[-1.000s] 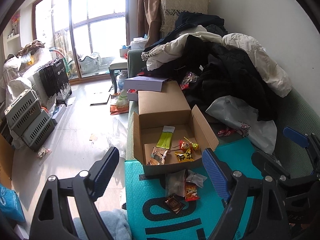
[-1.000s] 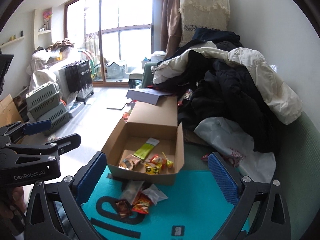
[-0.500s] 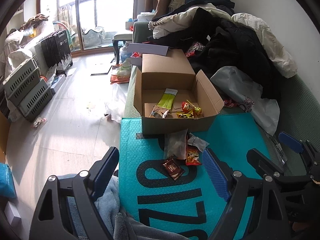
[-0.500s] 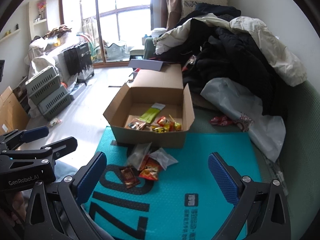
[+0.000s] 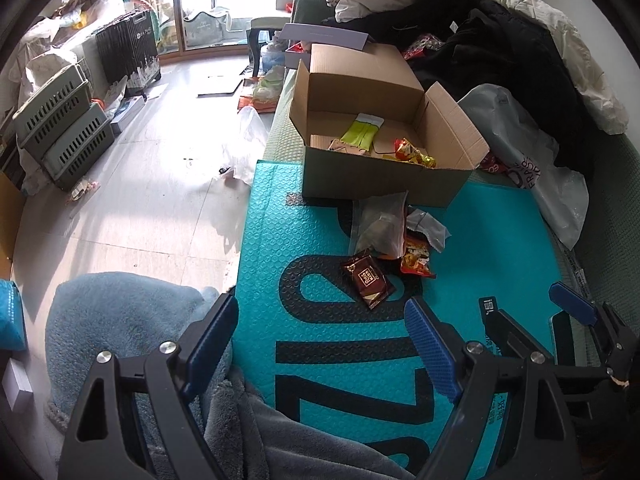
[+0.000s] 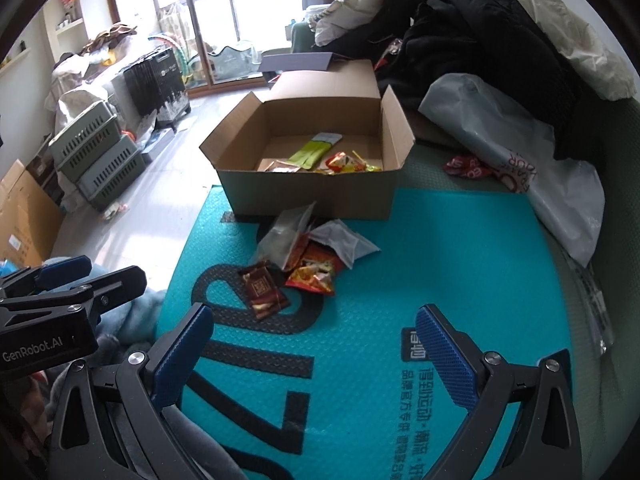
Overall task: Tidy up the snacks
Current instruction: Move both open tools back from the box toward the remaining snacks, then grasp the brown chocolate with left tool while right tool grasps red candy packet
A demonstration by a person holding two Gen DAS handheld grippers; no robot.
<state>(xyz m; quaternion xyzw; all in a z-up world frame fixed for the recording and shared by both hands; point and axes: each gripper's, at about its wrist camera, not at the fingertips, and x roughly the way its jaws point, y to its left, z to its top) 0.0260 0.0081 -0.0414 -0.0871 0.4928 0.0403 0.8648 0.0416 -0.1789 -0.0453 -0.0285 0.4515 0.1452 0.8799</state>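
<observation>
An open cardboard box (image 5: 384,178) (image 6: 312,194) sits on a teal mat (image 5: 480,264) (image 6: 460,264) and holds several snacks, among them a green packet (image 5: 362,132) (image 6: 314,152). In front of the box lie a dark brown packet (image 5: 368,278) (image 6: 262,290), a red-orange packet (image 5: 416,258) (image 6: 314,272), a clear bag (image 5: 378,226) (image 6: 282,236) and a grey wrapper (image 5: 428,226) (image 6: 344,242). My left gripper (image 5: 320,344) is open and empty, just short of the brown packet. My right gripper (image 6: 316,354) is open and empty, also short of the loose snacks.
A pile of coats (image 5: 500,40) (image 6: 480,32) and a grey plastic bag (image 5: 532,152) (image 6: 520,148) lie right of the box. A blue-grey blanket (image 5: 132,320) lies at the mat's near left. Floor with crates (image 5: 60,120) (image 6: 100,156) is to the left.
Both grippers have tilted down and come closer to the mat, so the loose snacks sit nearer the fingers. Both stay open. Nothing on the mat has moved.
</observation>
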